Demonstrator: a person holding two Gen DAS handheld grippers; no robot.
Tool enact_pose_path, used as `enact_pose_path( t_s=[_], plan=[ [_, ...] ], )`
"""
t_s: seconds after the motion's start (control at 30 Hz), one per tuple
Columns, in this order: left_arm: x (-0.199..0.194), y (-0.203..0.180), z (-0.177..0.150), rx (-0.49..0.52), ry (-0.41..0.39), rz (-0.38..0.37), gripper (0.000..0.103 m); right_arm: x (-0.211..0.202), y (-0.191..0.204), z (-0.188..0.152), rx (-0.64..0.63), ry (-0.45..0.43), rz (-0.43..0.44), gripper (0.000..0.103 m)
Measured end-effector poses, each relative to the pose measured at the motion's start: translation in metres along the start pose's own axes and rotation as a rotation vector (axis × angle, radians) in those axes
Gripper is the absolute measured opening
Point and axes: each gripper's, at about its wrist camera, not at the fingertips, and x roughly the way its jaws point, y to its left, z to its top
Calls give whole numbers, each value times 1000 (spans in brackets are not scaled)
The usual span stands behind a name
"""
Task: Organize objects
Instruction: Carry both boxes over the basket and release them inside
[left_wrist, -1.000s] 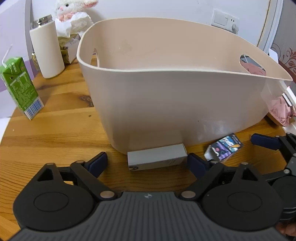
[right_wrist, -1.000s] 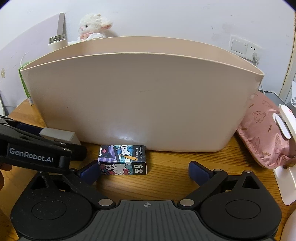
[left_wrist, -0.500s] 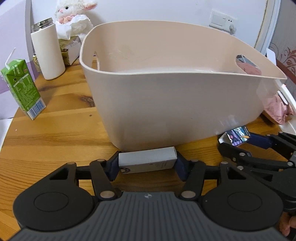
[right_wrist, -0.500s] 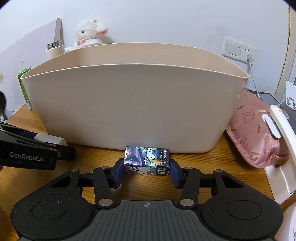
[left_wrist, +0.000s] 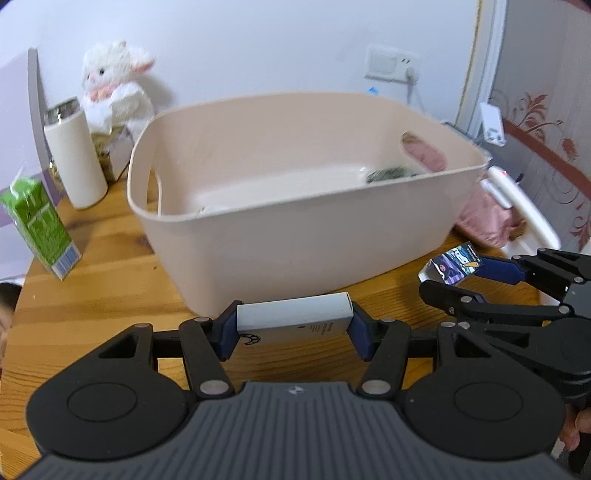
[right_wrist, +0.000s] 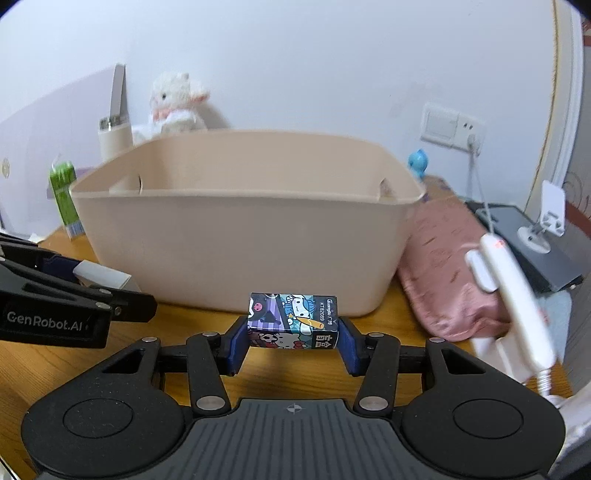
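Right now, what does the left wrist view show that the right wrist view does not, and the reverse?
Only the left wrist view looks into the beige basket, where a dark item lies on the floor. Only the right wrist view shows the blue figurine and the cartoon box front. Both show the left gripper clamping the white box, the right gripper and the plush lamb.

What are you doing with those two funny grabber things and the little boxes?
A person is tidying up with a grabbing tool in each hand. The left tool is clamped on a plain white box, and the right tool is clamped on a small cartoon box. Both are in front of the big beige tub on the wooden table. Neither box is in the tub yet.
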Motion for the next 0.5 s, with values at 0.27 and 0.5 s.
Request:
enact_pose_path(
  t_s=[0.27, 0.5],
  plan=[
    [-38, -14, 22, 33, -101, -26, 61, -34, -13, 25, -4, -111, -15, 47],
    [-61, -20, 44, 46, -185, -29, 61, -53, -19, 51, -22, -210, -37, 47]
  ],
)
